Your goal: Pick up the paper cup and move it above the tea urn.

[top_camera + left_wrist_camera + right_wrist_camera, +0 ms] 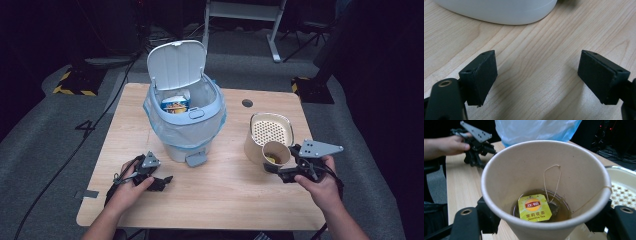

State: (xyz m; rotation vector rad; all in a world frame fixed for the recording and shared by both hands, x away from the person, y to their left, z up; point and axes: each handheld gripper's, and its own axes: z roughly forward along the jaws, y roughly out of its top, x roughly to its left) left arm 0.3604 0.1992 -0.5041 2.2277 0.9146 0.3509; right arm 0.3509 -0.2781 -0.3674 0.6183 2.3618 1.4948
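A paper cup (544,187) is held between the jaws of the right gripper (280,170), which are closed against its sides; the cup is seen tilted slightly in the right gripper view, with its mouth turned toward the camera. At the bottom of the cup a little brown liquid is seen, and in it a tea bag (554,208) with a yellow tag (534,207) lying on top; the string is looped up the inner wall and carried over the rim. In the high view the cup (276,152) is found at the right side of the surface (220,195), just in front of a cream-coloured container (270,131) with a perforated insert, and appears to be touching or overlapping it. The right hand (320,182) is wrapped around the gripper's body.

The left gripper (162,181) is held low over the surface near its front left part, its jaws spread wide with nothing between them; bare wood (536,75) is seen between the pads (485,72). Just ahead of it stands a pale blue pedal bin (186,115), lined with a bag, its lid raised; a small printed packet (175,105) is seen inside. The bin's base (499,11) is seen beyond the left jaws.
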